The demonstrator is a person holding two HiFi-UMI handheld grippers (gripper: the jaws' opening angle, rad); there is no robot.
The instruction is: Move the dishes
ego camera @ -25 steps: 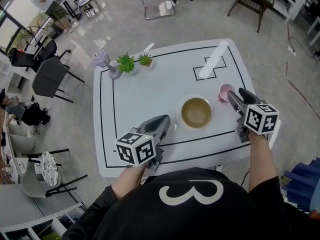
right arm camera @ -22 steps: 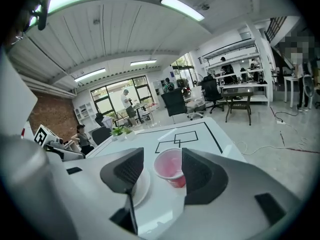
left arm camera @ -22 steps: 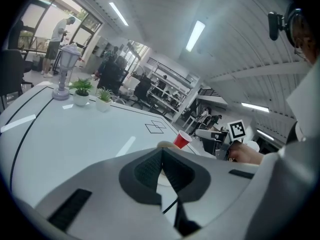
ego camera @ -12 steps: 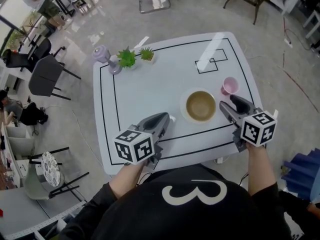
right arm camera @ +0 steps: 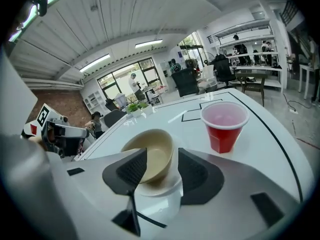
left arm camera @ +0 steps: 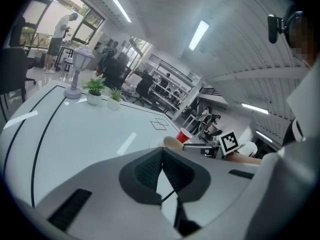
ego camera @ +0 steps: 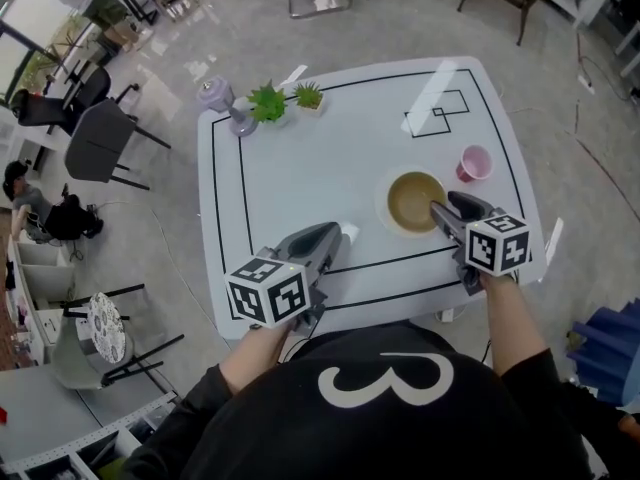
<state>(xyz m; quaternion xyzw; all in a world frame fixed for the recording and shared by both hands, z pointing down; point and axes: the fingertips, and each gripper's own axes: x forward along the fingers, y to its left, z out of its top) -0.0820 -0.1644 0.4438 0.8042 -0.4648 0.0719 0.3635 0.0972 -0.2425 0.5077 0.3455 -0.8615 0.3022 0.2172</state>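
Observation:
A tan bowl (ego camera: 413, 199) (right arm camera: 156, 158) sits on a white plate (ego camera: 381, 204) (right arm camera: 167, 190) on the right half of the white table. My right gripper (ego camera: 447, 208) (right arm camera: 162, 156) straddles the bowl's near right wall, one jaw over the inside and one outside. Its jaws have just been closing, and a gap still shows at the outer pad. A red cup (ego camera: 474, 163) (right arm camera: 224, 125) stands upright just beyond the bowl to the right. My left gripper (ego camera: 333, 234) (left arm camera: 162, 151) hovers near the front edge, shut and empty.
A small lilac lamp (ego camera: 215, 96) and two potted plants (ego camera: 267, 102) (ego camera: 309, 95) stand at the table's far left corner. Black lines mark the tabletop (ego camera: 300, 168). Chairs (ego camera: 100, 143) stand on the floor to the left.
My right gripper has come left and nearer, from beside the red cup to the bowl's rim. The left gripper has barely shifted.

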